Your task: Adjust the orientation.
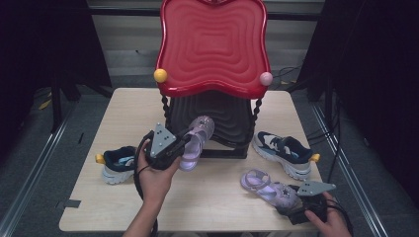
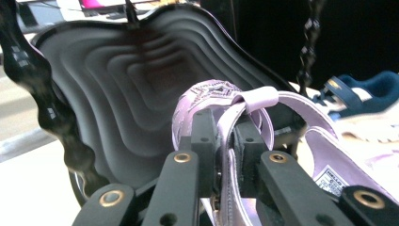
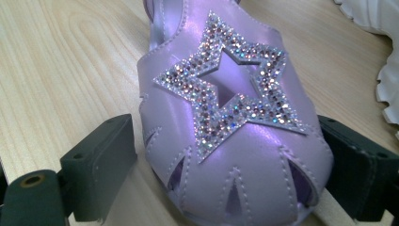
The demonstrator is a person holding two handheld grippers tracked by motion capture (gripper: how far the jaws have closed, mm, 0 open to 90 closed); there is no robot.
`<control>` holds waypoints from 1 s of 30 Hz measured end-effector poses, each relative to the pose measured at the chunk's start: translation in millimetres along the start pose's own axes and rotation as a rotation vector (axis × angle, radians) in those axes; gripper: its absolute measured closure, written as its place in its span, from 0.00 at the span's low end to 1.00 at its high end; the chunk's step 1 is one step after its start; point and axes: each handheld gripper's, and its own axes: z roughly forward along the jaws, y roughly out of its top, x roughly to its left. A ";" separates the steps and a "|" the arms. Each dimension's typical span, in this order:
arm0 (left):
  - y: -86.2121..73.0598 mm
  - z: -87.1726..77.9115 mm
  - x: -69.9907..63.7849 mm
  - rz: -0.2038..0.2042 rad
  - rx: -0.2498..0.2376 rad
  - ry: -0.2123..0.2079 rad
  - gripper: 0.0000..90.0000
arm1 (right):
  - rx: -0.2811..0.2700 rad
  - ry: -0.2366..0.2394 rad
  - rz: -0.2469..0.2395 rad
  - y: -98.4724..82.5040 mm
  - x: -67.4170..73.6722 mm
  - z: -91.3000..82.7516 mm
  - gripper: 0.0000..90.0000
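Jaws of the left gripper (image 1: 184, 143) clench a purple sandal's (image 1: 195, 143) strap, while the right gripper (image 1: 291, 205), released, straddles another sandal (image 3: 226, 117) at the bench's (image 1: 217, 197) five o'clock.

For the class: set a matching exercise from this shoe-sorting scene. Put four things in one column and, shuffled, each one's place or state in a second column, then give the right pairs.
Things
1. held purple sandal
2. table purple sandal
3. left blue sneaker
4. red shelf

Places or states
A. lies flat on the table, its toe between the right gripper's open jaws
B. top tier of the rack, nothing on it
C. off the table, its strap clamped in the left gripper
D. rests near the table's left edge

Pairs: 1-C, 2-A, 3-D, 4-B
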 end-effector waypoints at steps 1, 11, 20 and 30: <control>1.2 2.1 0.1 -0.006 -0.010 0.007 0.91 | 0.000 0.000 0.001 0.0 0.1 0.0 0.12; 7.0 25.0 -0.4 -0.006 -0.036 0.075 0.91 | 0.000 0.000 0.000 0.0 0.0 0.0 0.12; 10.1 42.5 1.8 -0.023 -0.066 0.124 0.91 | 0.000 0.000 0.000 0.0 0.0 -0.1 0.12; 9.3 71.0 11.2 -0.036 -0.104 0.199 0.91 | 0.000 0.000 -0.002 0.0 -0.1 0.0 0.12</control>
